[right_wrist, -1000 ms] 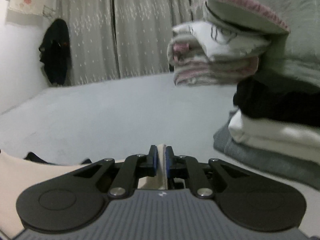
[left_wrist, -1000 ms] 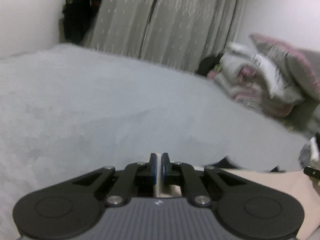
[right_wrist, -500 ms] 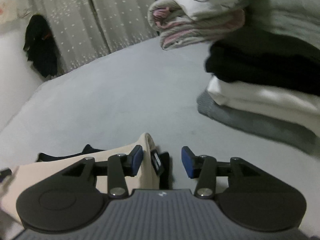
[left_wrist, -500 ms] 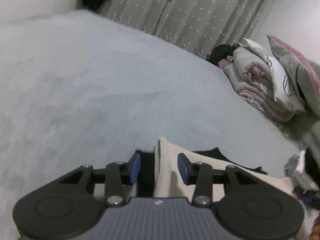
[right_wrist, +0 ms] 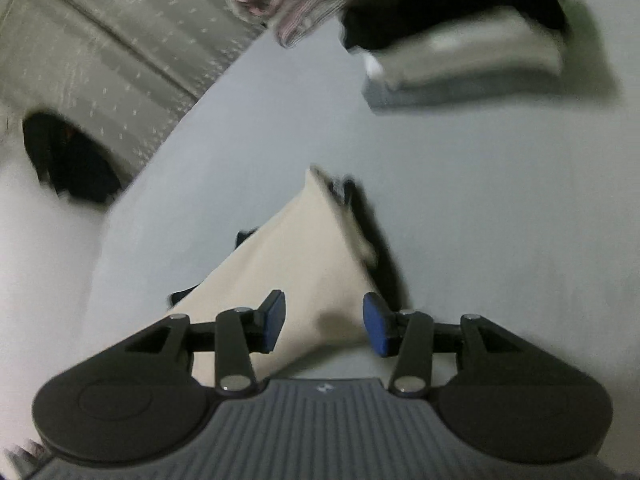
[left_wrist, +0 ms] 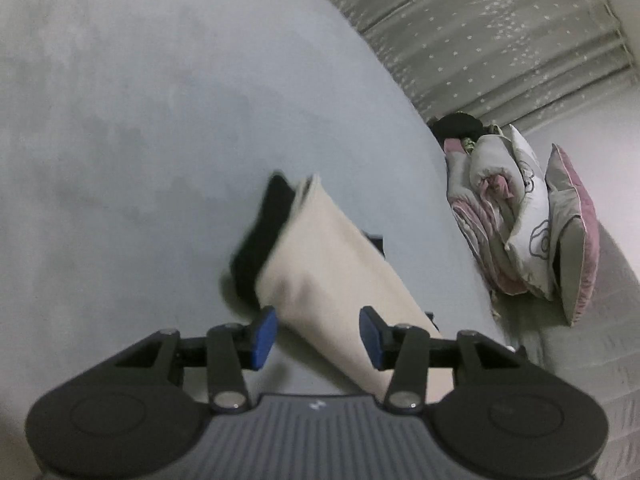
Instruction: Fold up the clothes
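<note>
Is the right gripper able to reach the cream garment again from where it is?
Probably yes: the right tongs stand open just over the cream garment, and nothing lies between them.

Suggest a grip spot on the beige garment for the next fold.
Probably its two far corners, one per gripper: left gripper on the corner at, right gripper on the one at. Come in low from the outer sides, since the beige garment lies flat on the bed with layered edges exposed there.

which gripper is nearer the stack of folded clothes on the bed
Right. The stack of folded clothes lies ahead of the open right gripper, across bare bed. The open left gripper, over the beige garment, does not see the stack.
</note>
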Tool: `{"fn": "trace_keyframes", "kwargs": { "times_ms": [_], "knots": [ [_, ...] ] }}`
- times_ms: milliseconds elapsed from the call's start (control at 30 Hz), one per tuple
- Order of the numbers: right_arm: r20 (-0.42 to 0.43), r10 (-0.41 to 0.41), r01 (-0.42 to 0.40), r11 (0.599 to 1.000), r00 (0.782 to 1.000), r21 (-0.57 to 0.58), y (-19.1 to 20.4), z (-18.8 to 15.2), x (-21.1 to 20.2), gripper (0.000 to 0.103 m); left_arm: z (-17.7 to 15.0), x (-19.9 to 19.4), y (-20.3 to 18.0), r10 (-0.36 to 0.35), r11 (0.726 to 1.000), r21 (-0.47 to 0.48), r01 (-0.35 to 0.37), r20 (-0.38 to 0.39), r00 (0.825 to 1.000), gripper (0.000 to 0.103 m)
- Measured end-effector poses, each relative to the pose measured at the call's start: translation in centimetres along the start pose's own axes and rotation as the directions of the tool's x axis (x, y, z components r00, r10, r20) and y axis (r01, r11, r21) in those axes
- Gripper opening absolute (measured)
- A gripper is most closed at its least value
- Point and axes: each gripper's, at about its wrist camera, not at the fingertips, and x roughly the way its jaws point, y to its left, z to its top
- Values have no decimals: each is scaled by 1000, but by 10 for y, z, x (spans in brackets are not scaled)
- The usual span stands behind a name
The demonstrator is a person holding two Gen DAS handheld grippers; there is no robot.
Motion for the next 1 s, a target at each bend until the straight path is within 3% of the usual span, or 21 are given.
{"fn": "trace_keyframes", "kwargs": {
  "times_ms": [133,300,467,633,733,867,1000],
  "knots": [
    [-29,99,-94,984,995,150,-13,-22,6,47,-17,17,9,-36,994,-102,35,-6,999,49],
    [10,174,-169,938,985,302,-28,-36,33,47,-26,37,11,-40,986,-155,54,92,995,49],
    [145,175,-212,929,974,302,-29,-25,43,47,-26,48,14,-45,981,-175,82,206,977,48],
    [215,179,-244,912,960,330,-33,-18,48,47,-27,51,17,-44,982,-164,95,291,956,43],
    [244,170,-245,915,955,319,-34,-20,48,39,-24,50,18,-49,983,-157,100,303,952,41],
    [264,138,-213,936,955,281,-31,-24,46,28,-24,47,19,-39,984,-153,91,315,948,29],
    [295,96,-167,960,951,225,-22,-31,42,24,-25,40,16,-23,985,-157,73,301,953,26]
  ]
}}
